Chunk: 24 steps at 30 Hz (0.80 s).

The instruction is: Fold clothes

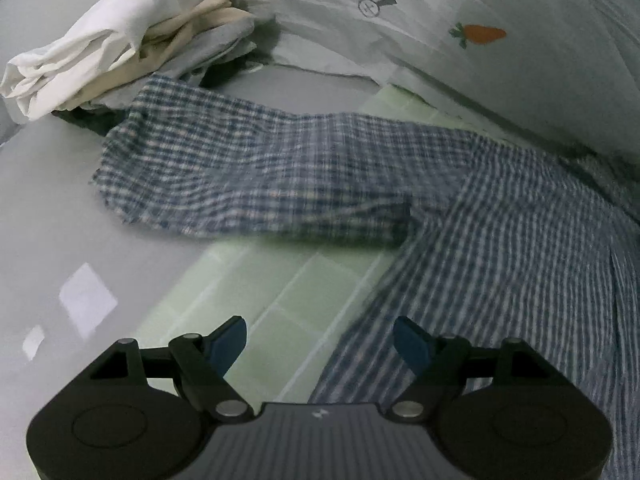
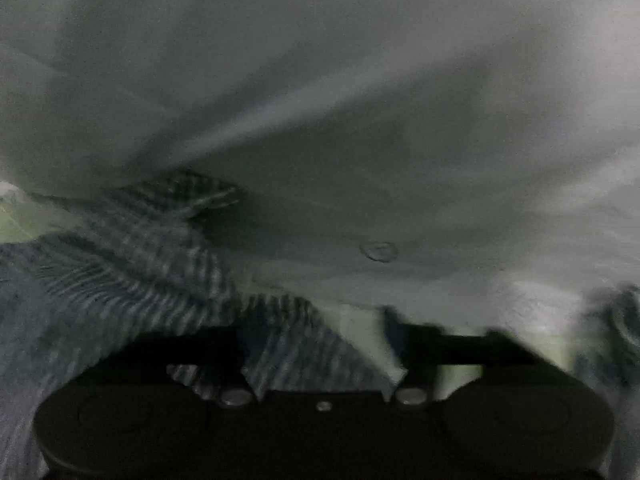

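We see the left tool (image 1: 320,344) with its jaws spread wide, nothing between them, hovering over a green checked mat (image 1: 280,304) beside the plaid shirt (image 1: 500,248). The shirt's sleeve (image 1: 240,176) lies flat across the grey surface (image 1: 52,216). Upper left of it sits a pile of folded clothes (image 1: 120,44); behind, a white cover with a carrot print (image 1: 478,34). The right tool (image 2: 320,344) is blurred, jaws apart, plaid cloth (image 2: 132,264) bunched beneath them; whether it touches, we cannot tell.
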Tool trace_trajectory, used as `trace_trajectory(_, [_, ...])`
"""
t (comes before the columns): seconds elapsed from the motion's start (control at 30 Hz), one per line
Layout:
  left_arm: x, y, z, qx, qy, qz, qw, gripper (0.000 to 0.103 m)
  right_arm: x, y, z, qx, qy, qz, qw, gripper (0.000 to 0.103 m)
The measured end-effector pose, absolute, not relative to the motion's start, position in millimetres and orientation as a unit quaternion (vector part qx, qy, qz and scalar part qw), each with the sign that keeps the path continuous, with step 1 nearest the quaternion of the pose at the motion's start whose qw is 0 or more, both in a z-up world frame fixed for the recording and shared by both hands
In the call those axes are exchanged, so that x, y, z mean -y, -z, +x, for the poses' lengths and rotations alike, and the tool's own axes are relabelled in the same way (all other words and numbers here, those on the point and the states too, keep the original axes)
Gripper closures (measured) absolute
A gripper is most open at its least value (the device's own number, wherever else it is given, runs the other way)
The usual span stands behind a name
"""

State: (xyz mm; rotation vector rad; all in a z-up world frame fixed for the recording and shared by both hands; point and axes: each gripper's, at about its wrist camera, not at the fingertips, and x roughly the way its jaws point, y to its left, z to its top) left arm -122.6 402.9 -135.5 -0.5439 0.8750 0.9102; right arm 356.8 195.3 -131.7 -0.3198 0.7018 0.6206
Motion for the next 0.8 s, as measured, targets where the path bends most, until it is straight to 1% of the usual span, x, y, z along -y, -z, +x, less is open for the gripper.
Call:
trace_trajectory(0.03, [-398, 135, -130, -0.406, -0.418, -0.252, 0.773, 0.022, -181, 128, 340, -0.340, -0.296, -0.149, 0.880, 0.027])
trace_trajectory(0.17, [-376, 133, -160, -0.413, -0.406, -0.264, 0.771, 0.022, -116, 120, 263, -0.364, -0.281, -0.116, 0.880, 0.018])
trace_trajectory(0.2, [-369, 134, -168, -0.415, -0.402, -0.268, 0.771, 0.022, -97, 120, 240, -0.374, -0.278, -0.105, 0.878, 0.018])
trace_trajectory(0.4, [-329, 143, -201, -0.435, -0.381, -0.268, 0.770, 0.022, -6, 134, 129, -0.438, -0.242, -0.089, 0.861, 0.017])
trace_trajectory(0.5, [-312, 146, -212, -0.442, -0.372, -0.263, 0.773, 0.022, 27, 147, 96, -0.472, -0.214, -0.058, 0.853, 0.017])
trace_trajectory(0.6, [-298, 146, -223, -0.451, -0.364, -0.252, 0.775, 0.021, 45, 155, 66, -0.487, -0.202, -0.043, 0.848, 0.017])
trace_trajectory(0.7, [-287, 146, -232, -0.458, -0.357, -0.242, 0.777, 0.020, 54, 154, 44, -0.490, -0.196, -0.036, 0.848, 0.019])
trace_trajectory(0.73, [-283, 146, -235, -0.461, -0.354, -0.237, 0.779, 0.020, 58, 153, 39, -0.491, -0.195, -0.035, 0.848, 0.021])
trace_trajectory(0.8, [-277, 147, -240, -0.463, -0.350, -0.228, 0.781, 0.020, 63, 151, 29, -0.490, -0.194, -0.031, 0.849, 0.030])
